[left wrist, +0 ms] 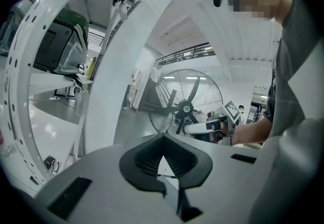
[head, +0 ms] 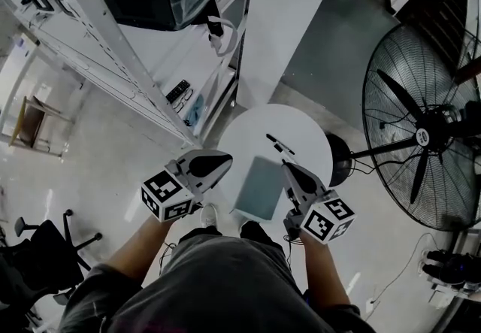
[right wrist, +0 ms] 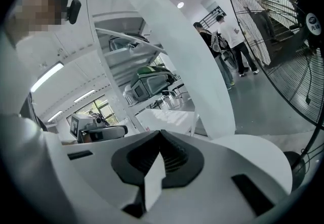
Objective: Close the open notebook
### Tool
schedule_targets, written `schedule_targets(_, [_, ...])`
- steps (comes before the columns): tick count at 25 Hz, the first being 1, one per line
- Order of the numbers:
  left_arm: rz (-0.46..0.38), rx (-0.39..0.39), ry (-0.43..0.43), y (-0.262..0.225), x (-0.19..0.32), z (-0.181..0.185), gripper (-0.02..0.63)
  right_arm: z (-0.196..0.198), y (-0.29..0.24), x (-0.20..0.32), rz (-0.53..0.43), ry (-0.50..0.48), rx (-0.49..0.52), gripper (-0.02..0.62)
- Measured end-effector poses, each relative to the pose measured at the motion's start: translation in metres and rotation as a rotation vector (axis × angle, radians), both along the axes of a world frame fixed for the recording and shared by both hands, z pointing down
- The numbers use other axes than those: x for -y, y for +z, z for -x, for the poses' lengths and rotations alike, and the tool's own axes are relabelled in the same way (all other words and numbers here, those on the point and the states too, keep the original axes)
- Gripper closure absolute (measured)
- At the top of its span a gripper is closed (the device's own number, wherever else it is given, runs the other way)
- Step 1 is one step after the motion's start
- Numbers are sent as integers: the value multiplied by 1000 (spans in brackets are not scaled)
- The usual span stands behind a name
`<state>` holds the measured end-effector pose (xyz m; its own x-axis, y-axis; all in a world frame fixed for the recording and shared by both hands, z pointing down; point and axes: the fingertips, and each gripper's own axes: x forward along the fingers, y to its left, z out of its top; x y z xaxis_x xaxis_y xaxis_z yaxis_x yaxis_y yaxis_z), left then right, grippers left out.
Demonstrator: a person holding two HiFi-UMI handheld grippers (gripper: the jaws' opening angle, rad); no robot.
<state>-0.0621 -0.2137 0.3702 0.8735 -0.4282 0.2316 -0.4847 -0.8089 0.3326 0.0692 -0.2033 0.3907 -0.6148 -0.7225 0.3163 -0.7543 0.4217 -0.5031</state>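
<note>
Head view shows your left gripper [head: 225,161] and right gripper [head: 288,168], jaws pressed together on nothing, held clear either side of the notebook [head: 259,189] on the table [head: 304,125], probably because it already lies closed.

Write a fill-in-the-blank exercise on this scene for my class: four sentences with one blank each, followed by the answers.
1. The notebook lies ____ on the table, its cover facing up.
2. The table's white top is ____ in shape.
3. The large fan stands on the person's ____ side.
4. The left tongs and the right tongs are both ____, with nothing between them.

Missing words: closed; round; right; shut
</note>
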Motion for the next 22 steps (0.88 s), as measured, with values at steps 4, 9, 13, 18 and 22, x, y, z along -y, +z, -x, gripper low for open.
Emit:
schedule_targets(4, [2, -4, -4, 0, 0, 1, 592, 3, -2, 1, -4, -10, -2, 578])
schedule_targets(9, [5, -3, 0, 0, -1, -1, 592, 6, -2, 0, -6, -20, -3, 578])
schedule_targets(13, [5, -5, -1, -2, -2, -2, 592, 6, -2, -1, -4, -23, -1, 578])
schedule_targets(18, [14, 1, 7, 1, -7, -6, 592, 4, 0, -5, -1, -26, -1, 578])
schedule_targets(22, [22, 8, 14, 5, -11, -9, 592, 3, 4, -8, 3, -29, -1, 578])
